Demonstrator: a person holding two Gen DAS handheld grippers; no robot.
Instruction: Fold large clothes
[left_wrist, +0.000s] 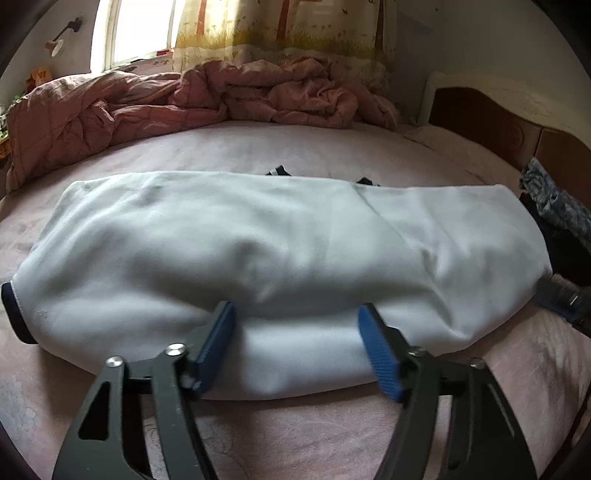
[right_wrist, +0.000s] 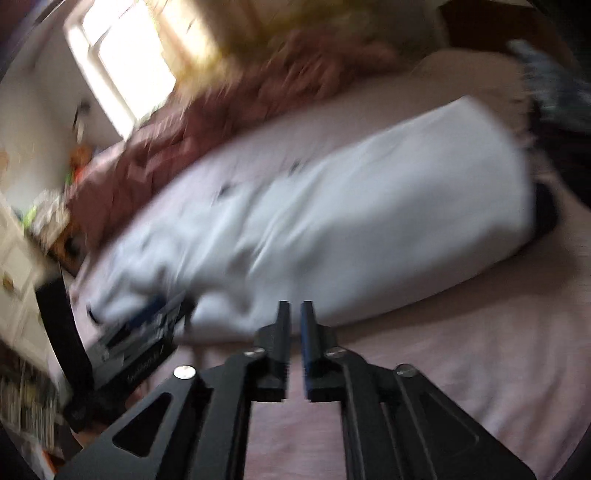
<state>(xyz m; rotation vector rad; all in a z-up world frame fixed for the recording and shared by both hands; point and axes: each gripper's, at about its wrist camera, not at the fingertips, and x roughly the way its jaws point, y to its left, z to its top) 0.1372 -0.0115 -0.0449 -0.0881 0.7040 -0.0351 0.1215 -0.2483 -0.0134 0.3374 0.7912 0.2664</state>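
A large white garment (left_wrist: 280, 240) with dark navy trim lies folded lengthwise across the pink bed sheet (left_wrist: 295, 424). My left gripper (left_wrist: 297, 314) is open, its blue pads straddling the garment's near folded edge without closing on it. The right wrist view is motion-blurred; the same garment (right_wrist: 332, 214) runs diagonally across it. My right gripper (right_wrist: 295, 308) is shut with nothing between its jaws, held above the sheet (right_wrist: 461, 369) just short of the garment's near edge. The left gripper (right_wrist: 155, 317) shows blurred at the garment's left end.
A crumpled pink quilt (left_wrist: 192, 107) lies along the bed's far side under a window and curtain. A wooden headboard (left_wrist: 517, 125) and dark clothes (left_wrist: 561, 221) are at the right. White furniture (right_wrist: 18, 266) stands left of the bed.
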